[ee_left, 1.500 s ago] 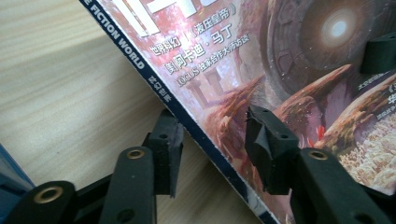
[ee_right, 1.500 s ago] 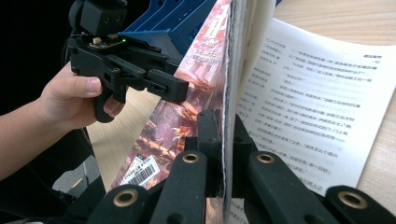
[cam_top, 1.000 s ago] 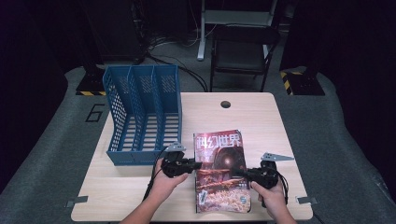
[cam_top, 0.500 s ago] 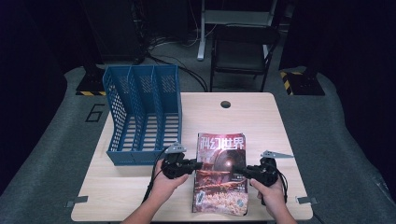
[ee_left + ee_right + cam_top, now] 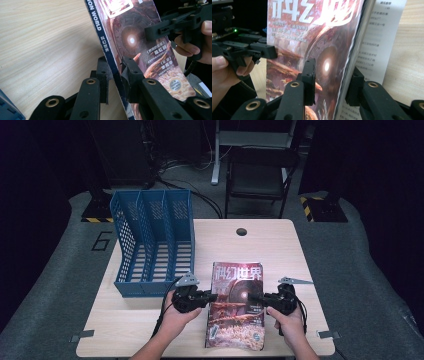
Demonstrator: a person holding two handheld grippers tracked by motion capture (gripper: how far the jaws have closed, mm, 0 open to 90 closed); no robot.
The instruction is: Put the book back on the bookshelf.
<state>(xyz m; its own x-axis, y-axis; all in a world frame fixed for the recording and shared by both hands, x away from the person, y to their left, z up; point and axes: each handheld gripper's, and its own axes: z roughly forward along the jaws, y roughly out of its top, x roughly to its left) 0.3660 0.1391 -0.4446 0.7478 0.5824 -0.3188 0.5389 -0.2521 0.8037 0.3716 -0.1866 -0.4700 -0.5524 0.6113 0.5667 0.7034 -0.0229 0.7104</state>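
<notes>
Two grippers, one magazine between them. Left gripper (image 5: 212,297) comes in at the magazine's (image 5: 236,304) spine edge; right gripper (image 5: 252,298) at the opposite, open-page edge. Both sit about midway along the cover, tips pointing at each other across it.

Left gripper view: jaws straddle the spine, one under and one on the cover (image 5: 140,45), both pressing on the book's edge, so it is clamped on the magazine. The spine reads "ON WORLD" with Chinese characters below. The magazine appears raised on this side, with bare wooden table (image 5: 45,37) beyond the lower jaw. The other gripper (image 5: 175,25) shows at upper right, a hand (image 5: 197,42) behind it.

Right gripper view: one jaw rests on the cover (image 5: 317,45), the other on the far side of the page block, against a loose inner page with printed text (image 5: 377,37). The jaws bracket the page edges; full contact is hard to confirm, but they look closed on the magazine. The left gripper (image 5: 265,53) and its hand (image 5: 227,70) show at left, a small green light on the body.

High view: the magazine is at the near middle of the table (image 5: 280,250), cover up, title toward the far side. A blue three-slot file rack (image 5: 155,240) stands beyond the left gripper, apart from it. A dark chair (image 5: 260,175) stands past the table's far edge.
</notes>
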